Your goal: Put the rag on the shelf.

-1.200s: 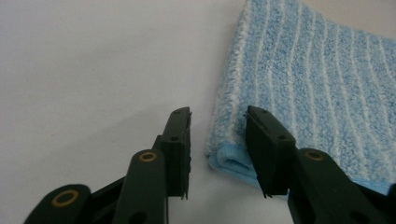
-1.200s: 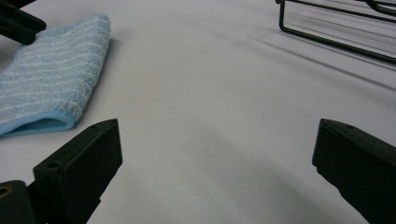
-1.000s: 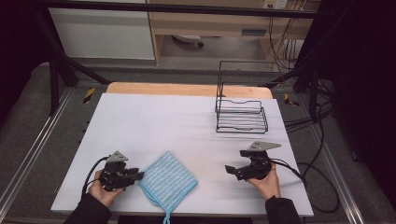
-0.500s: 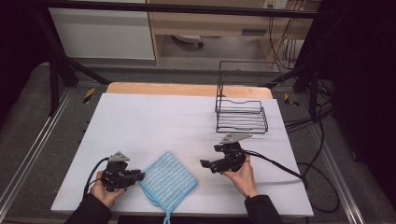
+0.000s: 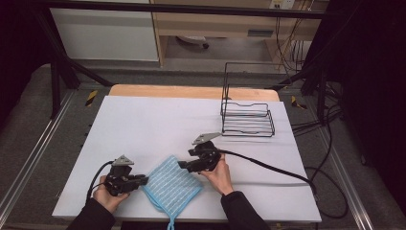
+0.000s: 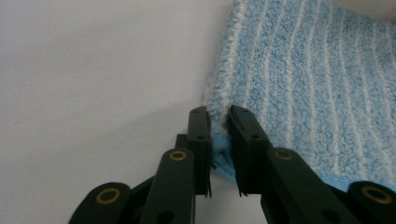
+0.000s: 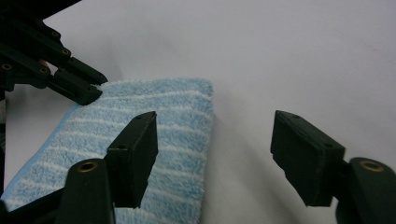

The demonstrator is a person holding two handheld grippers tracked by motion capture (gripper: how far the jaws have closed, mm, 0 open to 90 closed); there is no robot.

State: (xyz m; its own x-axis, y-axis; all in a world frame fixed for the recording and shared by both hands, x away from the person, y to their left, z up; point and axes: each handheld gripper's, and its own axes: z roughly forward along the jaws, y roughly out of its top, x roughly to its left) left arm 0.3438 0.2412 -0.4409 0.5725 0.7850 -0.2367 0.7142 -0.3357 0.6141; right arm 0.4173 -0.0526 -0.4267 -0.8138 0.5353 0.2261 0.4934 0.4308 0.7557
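Observation:
A blue cloth with white stripes (image 5: 172, 186) lies flat near the table's front edge. My left gripper (image 5: 143, 181) is at its left corner. In the left gripper view the jaws have just been closing and the gripper (image 6: 218, 114) now pinches the cloth's (image 6: 303, 84) edge. My right gripper (image 5: 183, 166) has come to the cloth's far right corner. Its jaws have just been closing but the gripper (image 7: 217, 122) still stands wide. One jaw is over the cloth (image 7: 180, 107) and the other over bare table. The left gripper's fingers (image 7: 74, 86) show at the cloth's far corner.
A black wire rack (image 5: 247, 120) stands at the back right of the white table (image 5: 143, 120). The right gripper's cable (image 5: 268, 167) trails across the table to the right edge. A loop of the cloth hangs over the front edge.
The right hand has moved left from the table's right side to the cloth's right corner, with its jaws narrowing. The left hand has stayed at the cloth's left corner.

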